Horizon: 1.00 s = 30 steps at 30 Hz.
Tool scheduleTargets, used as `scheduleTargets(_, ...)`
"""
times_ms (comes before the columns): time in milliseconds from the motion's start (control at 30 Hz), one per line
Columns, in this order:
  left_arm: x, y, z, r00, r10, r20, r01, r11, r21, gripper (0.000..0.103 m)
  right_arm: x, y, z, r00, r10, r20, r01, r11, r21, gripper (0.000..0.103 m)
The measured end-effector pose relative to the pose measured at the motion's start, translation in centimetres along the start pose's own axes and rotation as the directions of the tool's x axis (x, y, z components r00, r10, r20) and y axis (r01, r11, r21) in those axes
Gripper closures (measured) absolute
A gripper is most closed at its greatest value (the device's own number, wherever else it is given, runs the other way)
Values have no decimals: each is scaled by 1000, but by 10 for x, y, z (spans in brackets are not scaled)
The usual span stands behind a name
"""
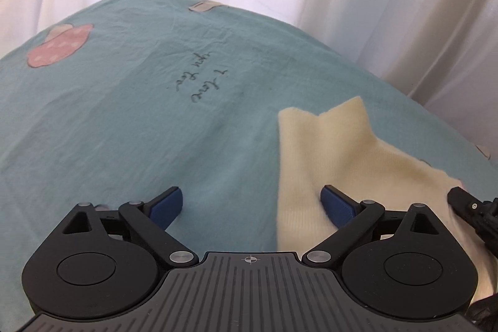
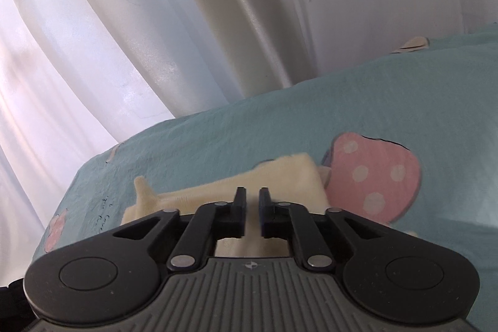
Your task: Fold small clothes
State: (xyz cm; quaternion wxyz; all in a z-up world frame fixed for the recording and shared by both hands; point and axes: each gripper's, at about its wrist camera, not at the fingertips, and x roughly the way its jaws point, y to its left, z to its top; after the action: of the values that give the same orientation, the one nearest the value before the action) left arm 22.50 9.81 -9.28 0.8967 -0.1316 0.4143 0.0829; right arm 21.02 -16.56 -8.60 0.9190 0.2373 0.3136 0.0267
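While my left hand-held gripper [image 1: 252, 207] sits spread at the cream garment [image 1: 336, 151] edge, my right [image 2: 252, 212] shows a narrow gap, nothing pinched; mid-fold, next regrasp an edge.

The left claw [image 1: 252, 206] is seen spread wide, blue pads [image 1: 165, 207] held far apart, nothing pressed between them. It is angled steeply downward. At the right edge of its view a black tip of the other tool is caught. The right claw [image 2: 251, 213] is held nearly closed, only a narrow slit kept between the dark fingers [image 2: 239, 212] (no grip can be made out there), and pitched gently downward, fingers upright and parallel.
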Motion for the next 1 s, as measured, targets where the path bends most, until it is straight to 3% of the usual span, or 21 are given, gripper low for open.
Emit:
scheduleTargets(67,-28,23,-16,1000,-26,2,26,999,-40,9,-34,-13,-10,998,55,-20,-54,998,26,81)
scheduleTargets(133,-57,49,-37,992,-123,-38,119,987,-104,10,-70,-30,-20,992,122,-36,-120,990,70,79)
scheduleTargets(167,-68,60,-47,984,-172,-53,163,977,-139,10,-90,-40,-28,987,151,-54,-145,984,100,74)
scheduleTargets(267,-103,86,-83,949,-307,-76,283,933,-223,18,-131,-68,-55,969,208,-135,-180,965,189,57)
scheduleTargets(367,-122,91,-100,913,-405,-57,373,882,-289,19,-144,-88,-84,938,272,-216,-198,929,312,55)
scheduleTargets(433,-128,87,-109,866,-498,-45,459,826,-327,19,-142,-97,-99,914,340,-223,-228,883,410,55)
scheduleTargets(533,-123,77,-113,828,-557,-67,501,787,-360,20,-133,-98,-110,892,421,-168,-279,802,528,56)
scheduleTargets(567,-120,74,-113,816,-575,-56,517,770,-373,20,-129,-96,-110,894,415,-170,-266,795,546,59)
scheduleTargets(600,-118,73,-114,817,-575,-48,514,763,-393,20,-125,-94,-110,895,408,-177,-253,794,553,64)
scheduleTargets(633,-115,72,-114,815,-577,-46,510,753,-415,20,-120,-92,-110,894,411,-179,-252,791,558,75)
scheduleTargets(700,-107,69,-112,789,-613,-42,528,712,-462,22,-115,-90,-109,892,416,-174,-247,774,583,87)
scheduleTargets(767,-106,65,-111,763,-644,-53,547,687,-478,23,-113,-93,-108,880,454,-139,-274,725,631,93)
scheduleTargets(833,-108,60,-111,764,-643,-51,556,696,-455,23,-115,-96,-108,852,519,-73,-344,658,669,94)
scheduleTargets(900,-105,58,-111,789,-613,-44,536,720,-440,23,-111,-100,-111,802,597,-12,-407,563,719,93)
scheduleTargets(933,-102,58,-111,793,-608,-39,530,720,-448,23,-108,-103,-114,792,610,5,-408,524,747,93)
scheduleTargets(967,-99,58,-111,792,-609,-36,527,713,-462,23,-106,-106,-116,801,599,12,-393,510,765,89)
scheduleTargets(1000,-95,57,-111,791,-610,-38,526,711,-467,23,-104,-106,-117,818,575,-7,-368,533,762,88)
